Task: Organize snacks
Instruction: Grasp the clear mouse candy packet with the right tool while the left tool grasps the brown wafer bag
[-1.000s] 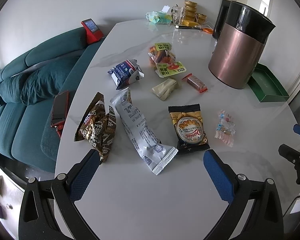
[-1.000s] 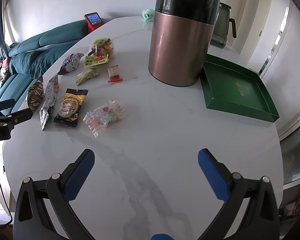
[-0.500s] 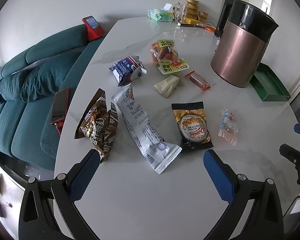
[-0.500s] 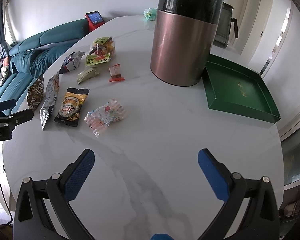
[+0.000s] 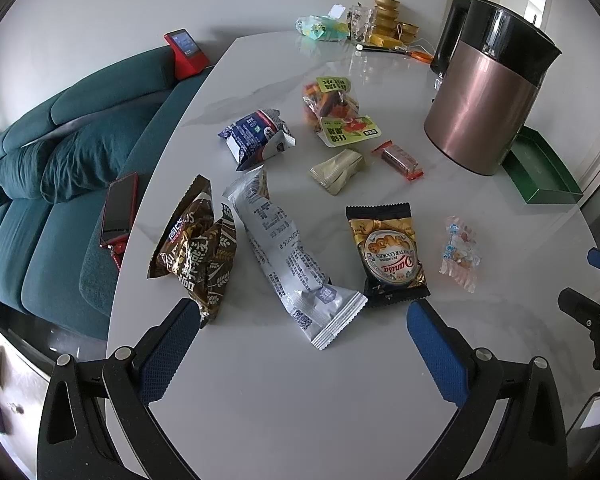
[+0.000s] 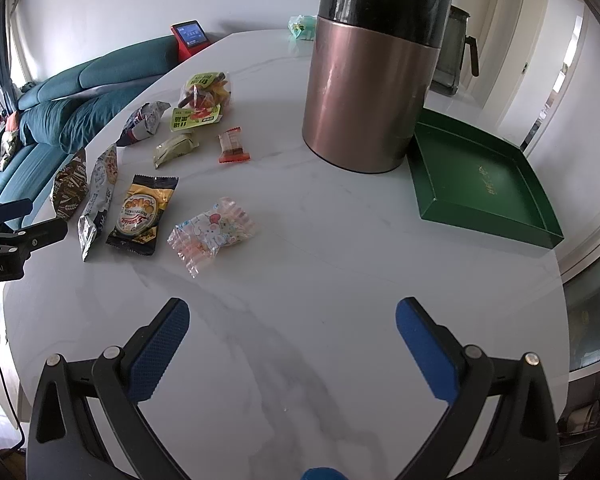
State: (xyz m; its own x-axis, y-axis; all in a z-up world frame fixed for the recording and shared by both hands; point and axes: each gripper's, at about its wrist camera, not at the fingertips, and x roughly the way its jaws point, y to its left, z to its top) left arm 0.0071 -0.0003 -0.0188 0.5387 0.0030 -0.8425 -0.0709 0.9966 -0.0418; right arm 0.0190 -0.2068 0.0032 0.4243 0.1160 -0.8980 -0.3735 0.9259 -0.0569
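Observation:
Several snack packets lie on a white marble table (image 5: 280, 400). Nearest my open left gripper (image 5: 302, 320) are a brown foil bag (image 5: 196, 248), a long silver wrapper (image 5: 288, 256) and a black-and-gold cookie pack (image 5: 386, 254). A clear pink candy bag (image 5: 460, 252) lies to their right. Farther back lie a blue-white pack (image 5: 256, 138), a beige pack (image 5: 338, 170), a small red bar (image 5: 398, 160) and a yellow-green fruit bag (image 5: 338, 114). My right gripper (image 6: 292, 320) is open over bare table, short of the candy bag (image 6: 212, 234). A green tray (image 6: 480, 184) sits at the right.
A tall copper canister (image 6: 374, 76) with a black top stands beside the green tray. Cups, a glass and scissors crowd the table's far end (image 5: 380, 34). A teal sofa (image 5: 48, 184) with a red phone (image 5: 120, 208) runs along the left edge.
The left gripper has drifted slightly forward toward the silver wrapper and cookie pack. The right gripper has barely moved. Both stay open and empty.

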